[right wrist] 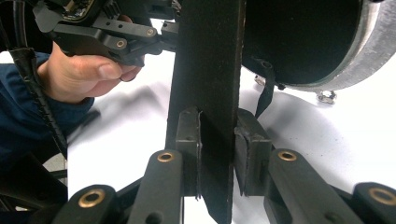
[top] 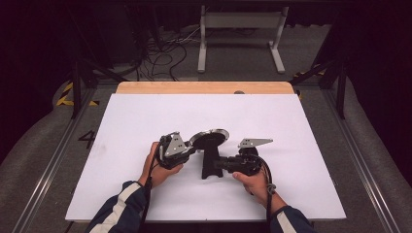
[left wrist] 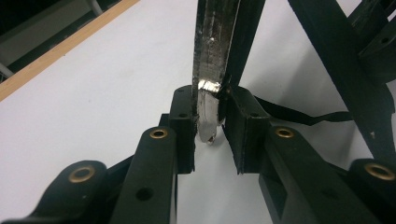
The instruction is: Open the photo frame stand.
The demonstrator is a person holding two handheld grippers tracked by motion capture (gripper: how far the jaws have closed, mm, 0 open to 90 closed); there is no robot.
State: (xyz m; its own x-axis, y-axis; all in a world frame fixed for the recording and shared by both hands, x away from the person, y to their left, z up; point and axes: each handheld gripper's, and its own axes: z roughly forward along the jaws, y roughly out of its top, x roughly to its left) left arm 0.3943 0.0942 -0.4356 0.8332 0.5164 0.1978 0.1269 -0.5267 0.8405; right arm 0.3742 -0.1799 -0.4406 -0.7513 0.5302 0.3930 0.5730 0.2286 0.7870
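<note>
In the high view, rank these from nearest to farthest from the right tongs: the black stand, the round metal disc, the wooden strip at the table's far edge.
1. Black stand: gripped by the right tongs, at centre.
2. Round metal disc: just beyond, atop the stand.
3. Wooden strip: along the table's far edge.

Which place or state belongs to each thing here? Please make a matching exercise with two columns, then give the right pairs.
Things:
1. left hand-held gripper
2. right hand-held gripper
3. round metal-rimmed disc
4. wooden strip

Places or states:
A. along the far edge of the white table top
B. shut on the disc's shiny rim
C. shut on the flat black stand
D. raised at the top of the stand, between the two grippers

Pairs: 1-B, 2-C, 3-D, 4-A
</note>
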